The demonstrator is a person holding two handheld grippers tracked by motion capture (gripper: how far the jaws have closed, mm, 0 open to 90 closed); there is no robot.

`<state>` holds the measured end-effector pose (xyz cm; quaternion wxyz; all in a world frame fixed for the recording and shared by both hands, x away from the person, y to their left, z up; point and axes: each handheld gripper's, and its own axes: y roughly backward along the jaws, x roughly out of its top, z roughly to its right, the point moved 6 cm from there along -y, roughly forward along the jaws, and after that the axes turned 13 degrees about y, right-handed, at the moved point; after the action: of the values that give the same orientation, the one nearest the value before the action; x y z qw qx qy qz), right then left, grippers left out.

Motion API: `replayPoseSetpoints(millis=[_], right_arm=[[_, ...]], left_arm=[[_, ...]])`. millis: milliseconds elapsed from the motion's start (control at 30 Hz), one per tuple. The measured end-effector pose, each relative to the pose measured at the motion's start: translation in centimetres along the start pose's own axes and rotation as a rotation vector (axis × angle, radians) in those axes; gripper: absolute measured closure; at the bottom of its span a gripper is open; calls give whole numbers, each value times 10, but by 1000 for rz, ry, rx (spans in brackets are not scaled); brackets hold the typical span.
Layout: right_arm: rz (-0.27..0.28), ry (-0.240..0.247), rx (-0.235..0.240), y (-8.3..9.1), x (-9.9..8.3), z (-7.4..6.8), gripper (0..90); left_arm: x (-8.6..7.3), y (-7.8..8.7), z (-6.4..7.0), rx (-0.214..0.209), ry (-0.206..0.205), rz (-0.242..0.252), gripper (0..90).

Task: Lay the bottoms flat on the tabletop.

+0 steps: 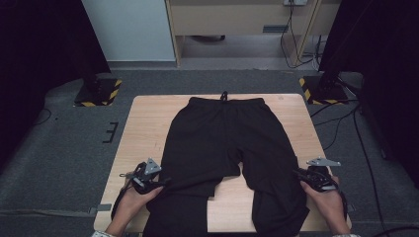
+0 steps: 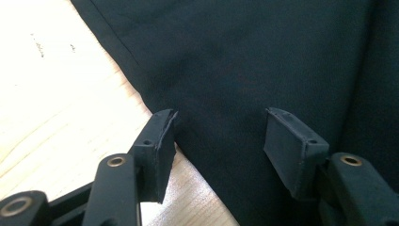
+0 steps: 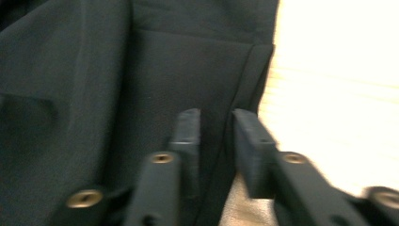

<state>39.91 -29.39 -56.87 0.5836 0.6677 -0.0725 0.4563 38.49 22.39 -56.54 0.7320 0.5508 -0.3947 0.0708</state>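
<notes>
Black trousers (image 1: 222, 138) lie flat on the wooden table (image 1: 143, 123), waistband at the far side, both legs running over the near edge. My left gripper (image 1: 165, 181) sits at the outer edge of the left leg. In the left gripper view it (image 2: 221, 132) is open, its jaws wide apart, one over bare wood (image 2: 56, 108) and one over the cloth (image 2: 259, 56). My right gripper (image 1: 298, 173) is at the outer edge of the right leg. In the blurred right gripper view its (image 3: 216, 127) jaws stand a narrow gap apart, with the trouser seam (image 3: 244, 84) running between them.
Two stand bases with yellow-black stripes sit on the grey floor beyond the far corners, one left (image 1: 99, 91) and one right (image 1: 321, 89). Cables (image 1: 346, 123) trail along the right side. Bare wood (image 1: 230, 197) shows between the trouser legs.
</notes>
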Motion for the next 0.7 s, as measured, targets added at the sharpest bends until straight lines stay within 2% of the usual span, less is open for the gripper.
replayPoseSetpoints(millis=[67,133,167,200,233,267,333,367,433,567,600,633,667,700], right_arm=[[-11,19,8,2,-1,0,879],[-19,23,1,3,-2,2,885],[-30,13,-42,4,-4,10,886],[-30,5,-51,4,-4,14,879],[-30,-16,-71,4,-5,19,856],[-23,-15,-90,5,-5,22,810],[9,-31,-88,9,0,19,668],[35,-33,-70,14,6,12,619],[67,0,-40,21,15,-6,551],[127,50,50,26,29,-41,524],[132,64,79,24,32,-53,524],[132,64,79,24,32,-53,524],[121,90,109,18,36,-68,524],[110,99,118,14,36,-72,524]], left_arm=[[0,0,0,0,0,0,423],[0,0,0,0,1,0,423],[0,0,0,-1,2,0,423],[0,0,0,-1,4,0,422],[0,0,0,-2,4,0,422],[0,0,0,-1,3,0,423],[0,0,0,-1,2,0,422],[0,0,0,-1,4,-1,421],[0,0,-1,-2,6,-2,417],[0,0,0,1,3,-1,417],[0,0,0,2,2,-1,417],[0,0,0,2,2,-1,417],[0,0,0,2,2,-1,417],[0,0,0,1,2,-1,417]])
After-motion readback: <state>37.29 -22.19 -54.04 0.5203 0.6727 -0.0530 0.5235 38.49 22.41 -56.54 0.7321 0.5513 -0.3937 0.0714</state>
